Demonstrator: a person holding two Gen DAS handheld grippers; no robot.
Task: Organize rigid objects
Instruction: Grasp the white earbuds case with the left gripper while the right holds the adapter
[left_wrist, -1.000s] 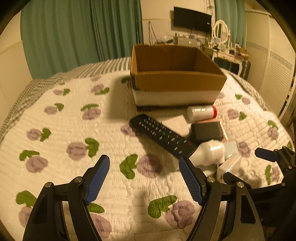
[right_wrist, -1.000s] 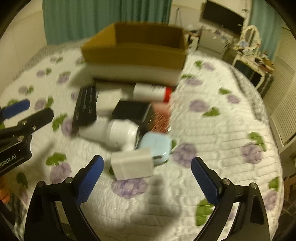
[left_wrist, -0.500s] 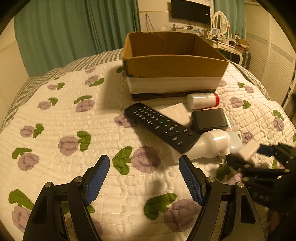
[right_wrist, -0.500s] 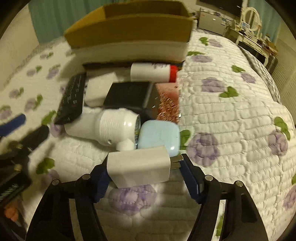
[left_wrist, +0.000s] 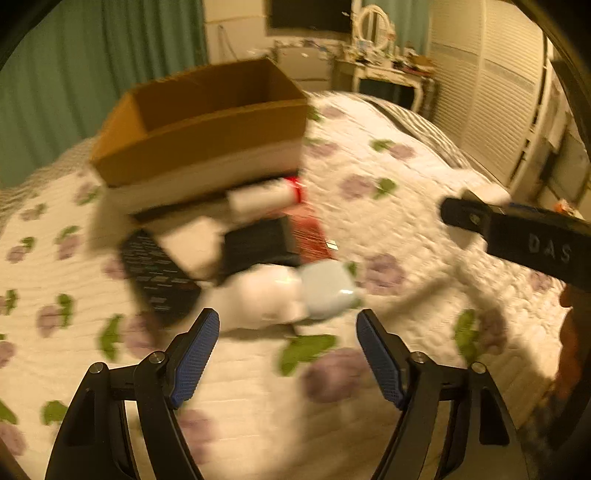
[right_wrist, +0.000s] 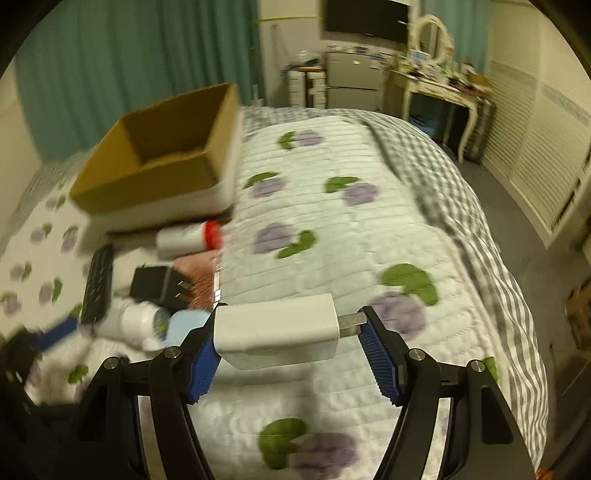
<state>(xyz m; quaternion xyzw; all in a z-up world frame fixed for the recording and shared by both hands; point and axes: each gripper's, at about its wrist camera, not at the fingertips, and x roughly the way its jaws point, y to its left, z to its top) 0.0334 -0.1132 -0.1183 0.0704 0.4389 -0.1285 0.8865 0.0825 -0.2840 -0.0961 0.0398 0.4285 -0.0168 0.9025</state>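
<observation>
Bedroom, dim warm light; quilted floral bedspread (right_wrist: 332, 229) carries everything.

Right gripper (right_wrist: 288, 347): clenched on a white charger (right_wrist: 277, 334), lifted off the quilt. Charger's long axis runs across the jaws; its metal prongs point right and meet the right pad, its blunt end sits on the left pad.

Left gripper (left_wrist: 288, 350): released, jaws wide, nothing between them. Hovers low over the quilt, just short of the clutter. View heavily blurred.

Cardboard box (right_wrist: 162, 162): lies ahead and left of the right gripper, toward the far edge of the bed. Interior looks empty, as far as visible. Right hand is the loaded one, so likely carries the charger forward-left to drop over the near wall.

Pile between box and grippers: light blue case (left_wrist: 327, 288), white bottle (left_wrist: 258, 299), black remote (left_wrist: 155, 273), red-capped tube (left_wrist: 266, 197), black block and reddish pad, touching or overlapping.
</observation>
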